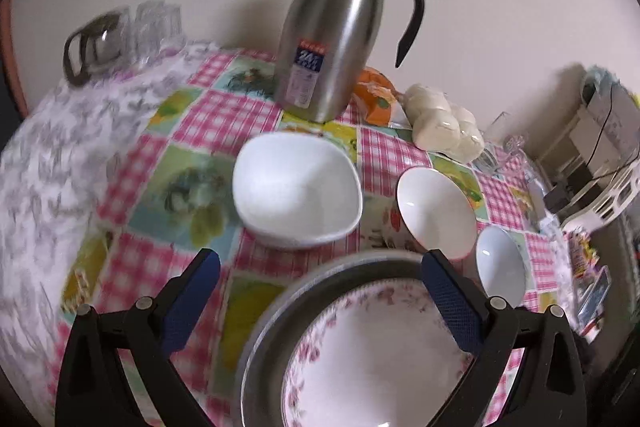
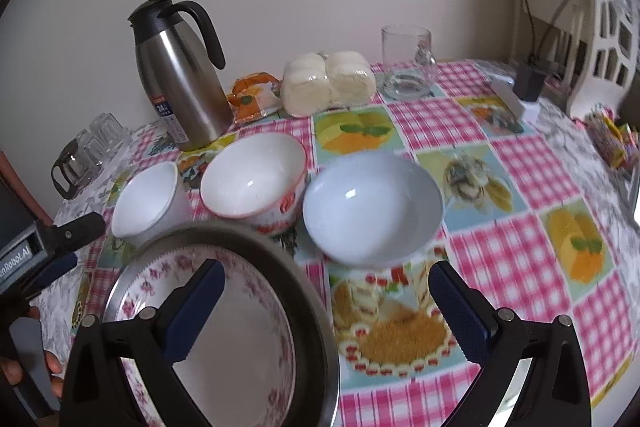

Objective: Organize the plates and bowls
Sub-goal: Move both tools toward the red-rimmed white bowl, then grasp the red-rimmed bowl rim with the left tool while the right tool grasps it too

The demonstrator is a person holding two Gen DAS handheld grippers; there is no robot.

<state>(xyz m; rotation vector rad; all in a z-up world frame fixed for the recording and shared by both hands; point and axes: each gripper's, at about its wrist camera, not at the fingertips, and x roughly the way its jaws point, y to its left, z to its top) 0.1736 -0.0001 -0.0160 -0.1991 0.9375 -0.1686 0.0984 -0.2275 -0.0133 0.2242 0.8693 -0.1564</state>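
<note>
A pink-flowered plate [image 1: 372, 359] lies inside a round metal tray [image 1: 272, 315] at the near edge; both also show in the right wrist view, the plate [image 2: 248, 327] in the tray [image 2: 308, 291]. Beyond stand a squarish white bowl [image 1: 296, 183], a red-patterned bowl [image 1: 436, 211] and a plain white bowl [image 1: 500, 263]. In the right wrist view these are the squarish bowl [image 2: 146, 199], the patterned bowl [image 2: 252, 179] and the plain bowl [image 2: 372, 203]. My left gripper [image 1: 320, 259] is open and empty above the tray's far rim. My right gripper [image 2: 326, 271] is open and empty, just before the plain bowl.
A steel thermos jug [image 1: 332, 39] stands at the back against the wall, with an orange packet [image 1: 376, 95] and bagged buns [image 1: 444, 123] beside it. A glass mug [image 2: 408, 63], a charger [image 2: 524, 87] and a white basket [image 2: 600, 27] are at right. Glasses [image 1: 120, 31] stand far left.
</note>
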